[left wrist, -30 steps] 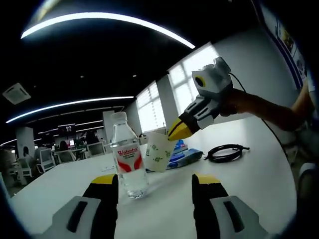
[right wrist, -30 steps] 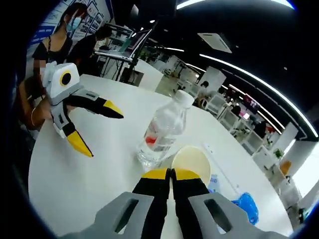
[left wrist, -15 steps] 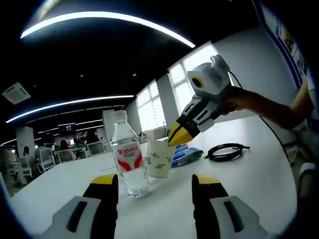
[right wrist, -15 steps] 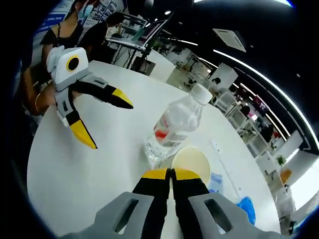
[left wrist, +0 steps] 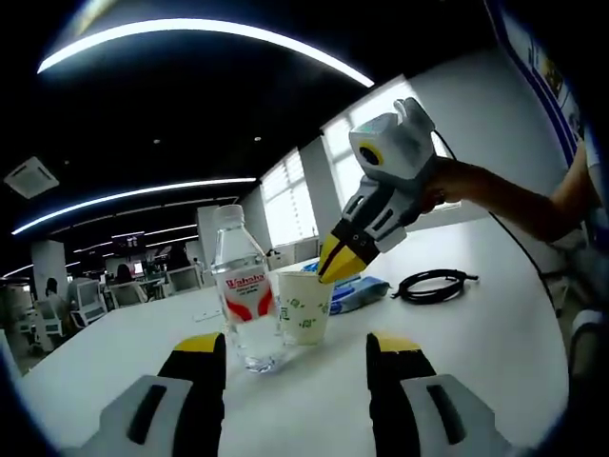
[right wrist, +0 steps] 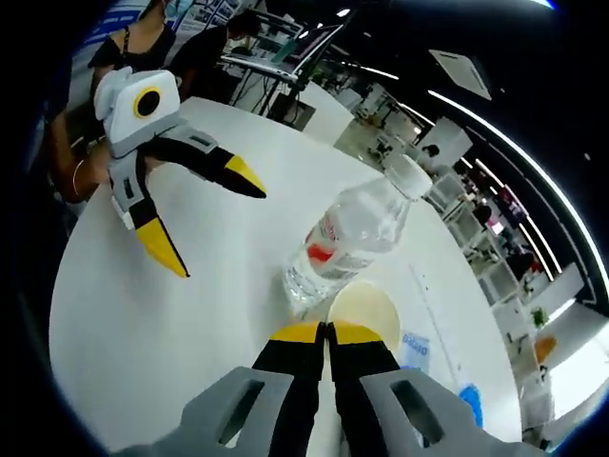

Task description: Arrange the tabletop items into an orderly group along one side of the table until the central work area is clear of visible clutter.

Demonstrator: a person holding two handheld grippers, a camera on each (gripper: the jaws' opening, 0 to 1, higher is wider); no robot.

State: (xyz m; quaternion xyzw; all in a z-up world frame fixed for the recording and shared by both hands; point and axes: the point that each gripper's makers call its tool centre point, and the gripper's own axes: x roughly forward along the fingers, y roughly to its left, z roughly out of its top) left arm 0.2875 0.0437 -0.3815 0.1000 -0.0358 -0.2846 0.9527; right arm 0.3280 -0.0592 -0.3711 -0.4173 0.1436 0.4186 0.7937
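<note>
A clear water bottle (left wrist: 244, 297) with a red label stands upright on the white table (left wrist: 476, 333). Right beside it is a white paper cup (left wrist: 304, 307) with green print; my right gripper (left wrist: 336, 264) comes in from the right and is shut on its rim. My left gripper (left wrist: 297, 348) stands open just short of the bottle and cup, with nothing between its jaws. In the right gripper view my right gripper (right wrist: 326, 332) pinches the cup's (right wrist: 364, 309) near rim, the bottle (right wrist: 350, 240) stands just beyond, and the open left gripper (right wrist: 215, 228) hovers to the left.
A coiled black cable (left wrist: 433, 286) lies on the table at the right. A blue packet (left wrist: 358, 289) sits behind the cup. Office desks and chairs fill the background, and people (right wrist: 143, 38) stand past the table's far edge.
My right gripper has brought the cup down and closer to the bottle, so the two now stand side by side. My left gripper has stayed open and still.
</note>
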